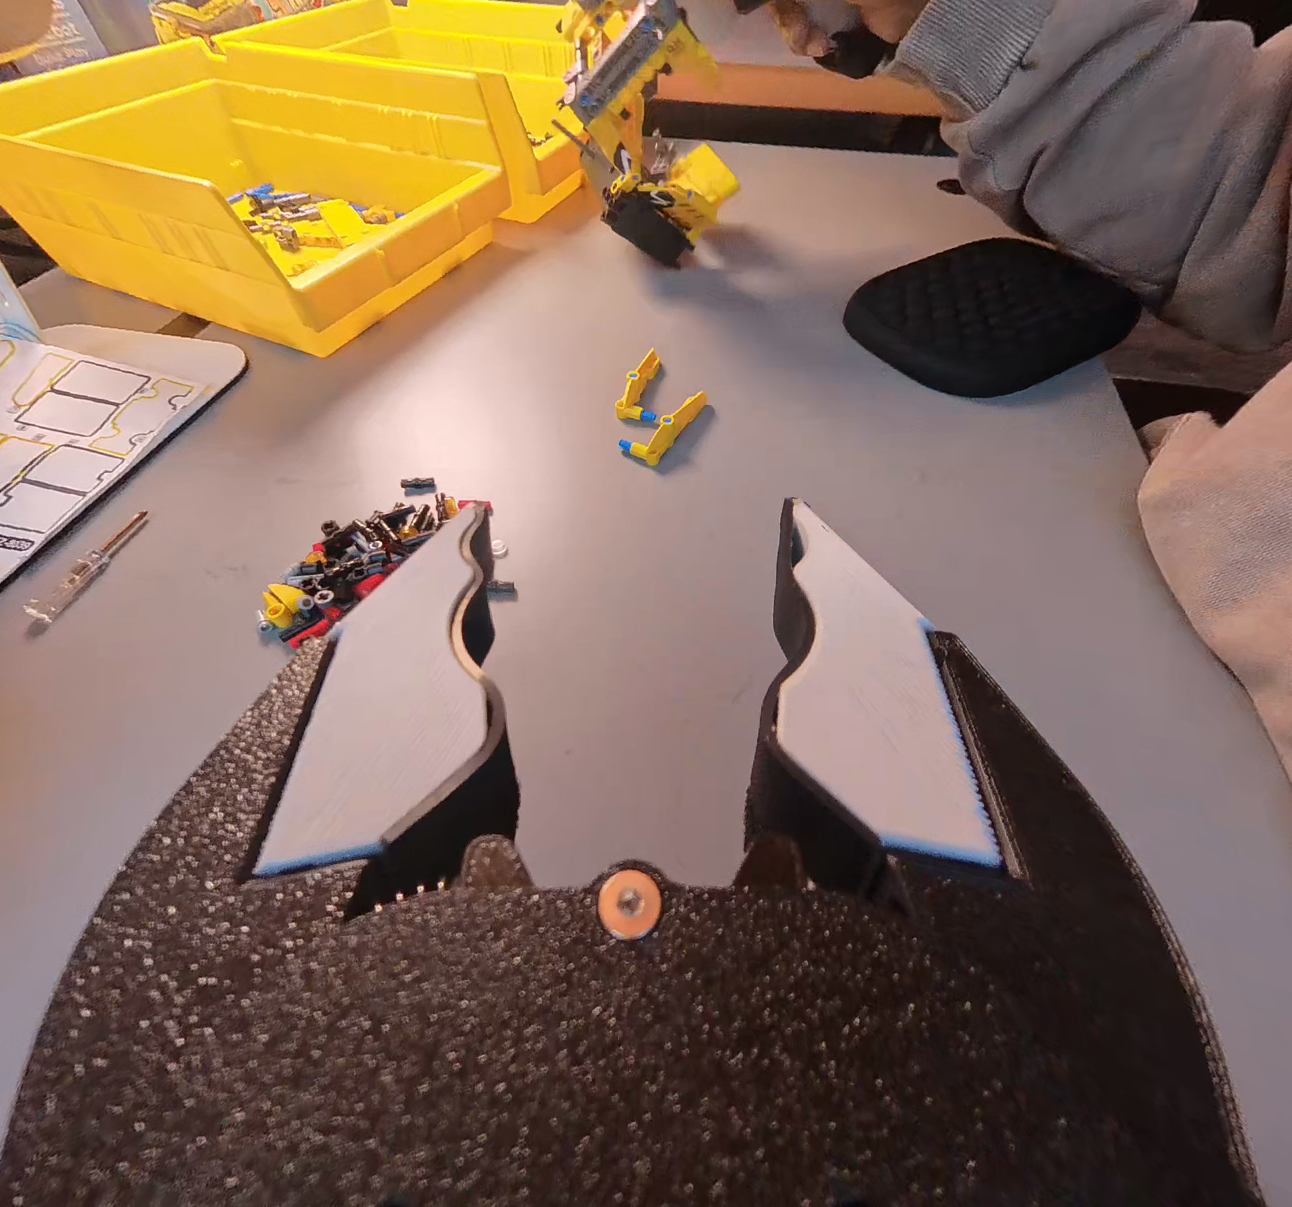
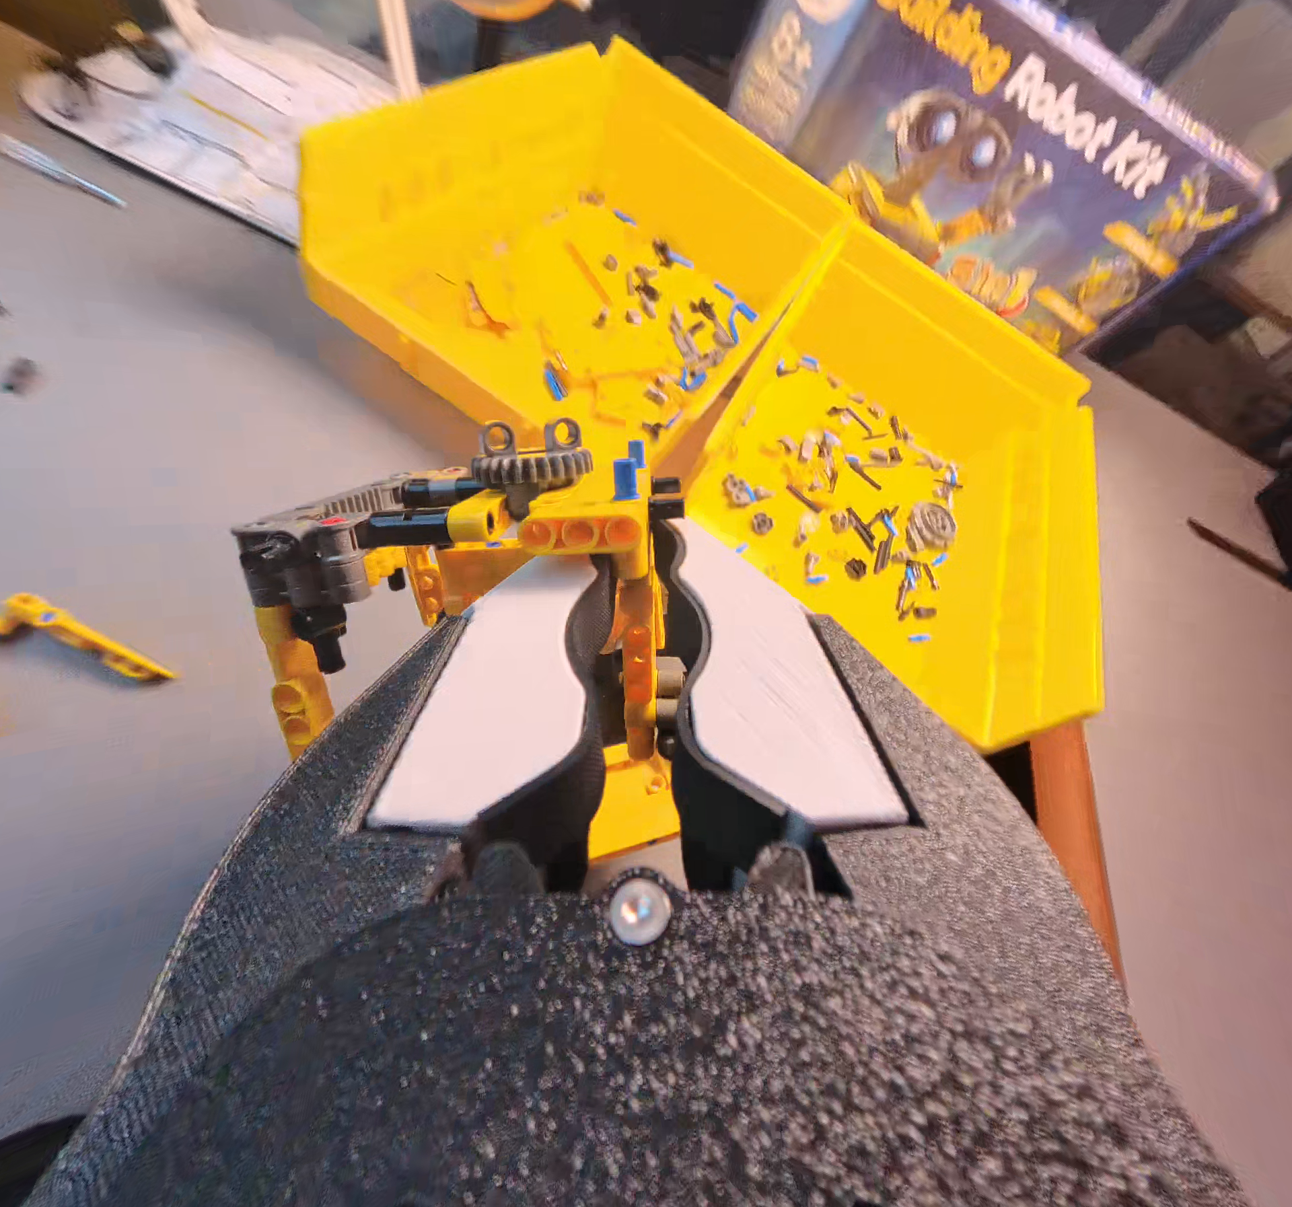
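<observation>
My left gripper point(image 1: 633, 516) is open and empty, low over the grey table point(image 1: 699, 614). A pile of small black, red and yellow building pieces point(image 1: 363, 558) lies beside its left finger. Two yellow angled beams with blue pins point(image 1: 657, 415) lie ahead of it. My right gripper point(image 2: 633, 548) is shut on a yellow, grey and black brick-built model point(image 2: 489, 530), gripping one of its yellow beams. In the left wrist view the model point(image 1: 640, 90) hangs above the table at the back, held by the right gripper that a hand in a grey sleeve point(image 1: 1049, 90) carries.
Yellow bins point(image 1: 210, 195) with small parts stand at the back left; they also show in the right wrist view point(image 2: 699, 307). A kit box point(image 2: 1014, 125) stands behind them. An instruction sheet point(image 1: 77, 432), a small screwdriver point(image 1: 84, 572) and a black pad point(image 1: 993, 314) lie on the table. My hands' fingertips stand some 35 centimetres from each other. The small screwdriver point(image 1: 84, 572) is about 25 centimetres from my left fingertips and 40 centimetres from my right. My right wrist view point(image 2: 52, 172) looks at it from another angle.
</observation>
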A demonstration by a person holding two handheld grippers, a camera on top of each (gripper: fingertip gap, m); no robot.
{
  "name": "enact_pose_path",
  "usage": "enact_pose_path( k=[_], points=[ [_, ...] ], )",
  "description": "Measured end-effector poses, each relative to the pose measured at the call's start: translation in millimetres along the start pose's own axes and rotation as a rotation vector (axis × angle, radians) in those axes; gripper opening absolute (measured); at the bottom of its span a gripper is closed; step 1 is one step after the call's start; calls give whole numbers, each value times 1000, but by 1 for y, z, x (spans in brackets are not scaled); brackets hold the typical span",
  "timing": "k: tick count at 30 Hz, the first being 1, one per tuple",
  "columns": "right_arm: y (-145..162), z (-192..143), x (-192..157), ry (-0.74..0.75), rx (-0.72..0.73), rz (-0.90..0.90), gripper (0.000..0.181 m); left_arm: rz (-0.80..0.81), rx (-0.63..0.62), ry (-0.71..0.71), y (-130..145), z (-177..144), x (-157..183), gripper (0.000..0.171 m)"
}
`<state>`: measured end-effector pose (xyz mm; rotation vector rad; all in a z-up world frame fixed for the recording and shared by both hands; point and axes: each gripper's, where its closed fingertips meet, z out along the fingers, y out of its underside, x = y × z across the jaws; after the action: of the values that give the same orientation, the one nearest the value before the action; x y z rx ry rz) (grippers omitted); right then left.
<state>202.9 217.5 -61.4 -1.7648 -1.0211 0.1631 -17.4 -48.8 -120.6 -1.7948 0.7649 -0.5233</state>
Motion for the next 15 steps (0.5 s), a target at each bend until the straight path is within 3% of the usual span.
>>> enact_pose_path(
  k=[4,7,9,12,15],
  points=[
    [27,21,32,28,-2,153,12,-4,-23,-5,7,5,-1,79],
    [37,24,42,21,-22,137,60,-25,-26,2,9,5,-1,75],
    [36,15,41,-5,-16,133,74,-38,-25,5,10,6,-1,73],
    [5,-18,25,-61,126,80,68,-42,-28,-1,11,7,-3,72],
    [-33,-50,-64,-385,288,-71,46,-47,-31,-14,13,10,-5,69]
  ],
)
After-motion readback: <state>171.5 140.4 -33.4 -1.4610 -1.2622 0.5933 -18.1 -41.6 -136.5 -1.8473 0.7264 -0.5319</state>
